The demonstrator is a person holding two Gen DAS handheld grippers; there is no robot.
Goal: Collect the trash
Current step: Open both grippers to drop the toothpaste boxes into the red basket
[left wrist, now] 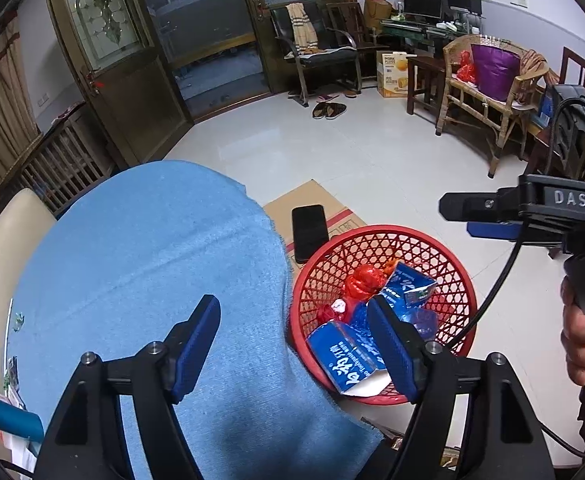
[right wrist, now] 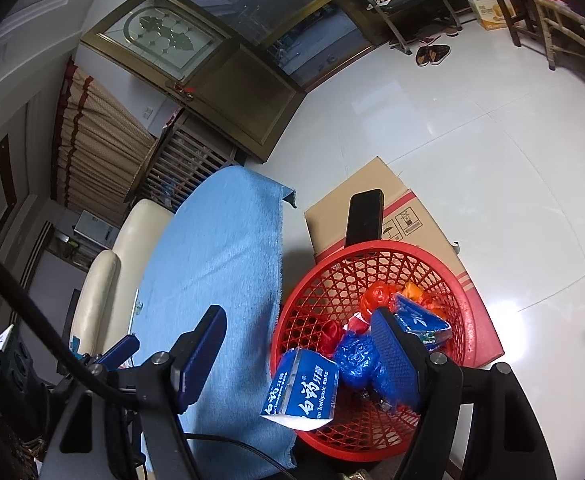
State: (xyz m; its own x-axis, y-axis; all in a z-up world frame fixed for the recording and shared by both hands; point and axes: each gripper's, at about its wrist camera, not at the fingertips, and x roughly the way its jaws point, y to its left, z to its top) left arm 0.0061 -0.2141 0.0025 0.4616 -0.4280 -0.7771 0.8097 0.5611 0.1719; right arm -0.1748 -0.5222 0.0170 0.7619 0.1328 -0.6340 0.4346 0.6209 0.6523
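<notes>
A red mesh basket (left wrist: 448,264) (right wrist: 312,292) stands on a cardboard box beside the blue-clothed table. It holds blue toothpaste boxes (left wrist: 344,354) (right wrist: 304,388), a crumpled blue bag (right wrist: 358,362) and red wrappers (left wrist: 362,280) (right wrist: 376,296). My left gripper (left wrist: 296,344) is open and empty, above the table edge and basket rim. My right gripper (right wrist: 302,356) is open and empty over the basket's left rim; it also shows at the right of the left wrist view (left wrist: 476,218).
A black phone (left wrist: 309,232) (right wrist: 365,216) lies on the cardboard box (left wrist: 312,200) (right wrist: 420,216) behind the basket. The blue cloth (left wrist: 152,280) (right wrist: 220,264) covers the table. A cream chair (right wrist: 104,280) stands at its left. Chairs, shoes and a desk stand across the tiled floor.
</notes>
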